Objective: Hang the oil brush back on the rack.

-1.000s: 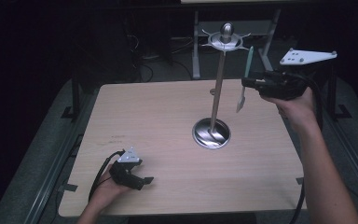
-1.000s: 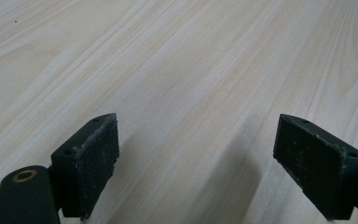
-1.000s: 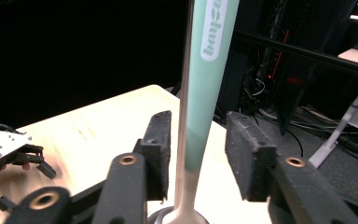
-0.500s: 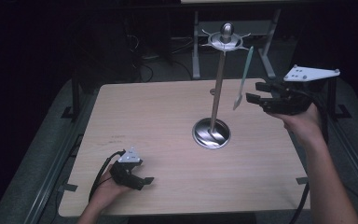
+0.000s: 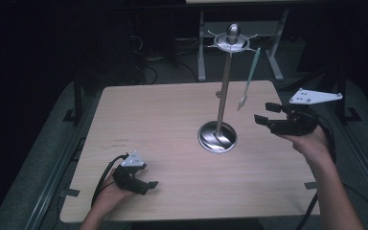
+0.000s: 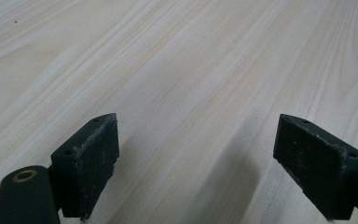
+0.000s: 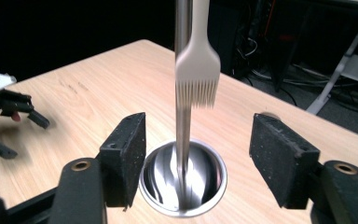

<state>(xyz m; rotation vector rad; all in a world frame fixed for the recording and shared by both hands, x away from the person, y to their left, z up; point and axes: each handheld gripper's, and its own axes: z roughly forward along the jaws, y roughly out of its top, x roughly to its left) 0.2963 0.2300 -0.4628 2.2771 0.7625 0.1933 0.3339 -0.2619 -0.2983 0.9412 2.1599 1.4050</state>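
One overhead camera, two riding close on the grippers.
The high view looks forward and down on the whole table from its near side. The left gripper view faces bare wood at very close range. The right gripper view looks leftward across the table, sharing the stand and the left gripper with the high view.

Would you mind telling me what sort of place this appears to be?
Probably a lab or recording workspace, not a kitchen: a bare wooden table in a dark room, cables and metal frame legs behind it, and a utensil stand holding one brush.
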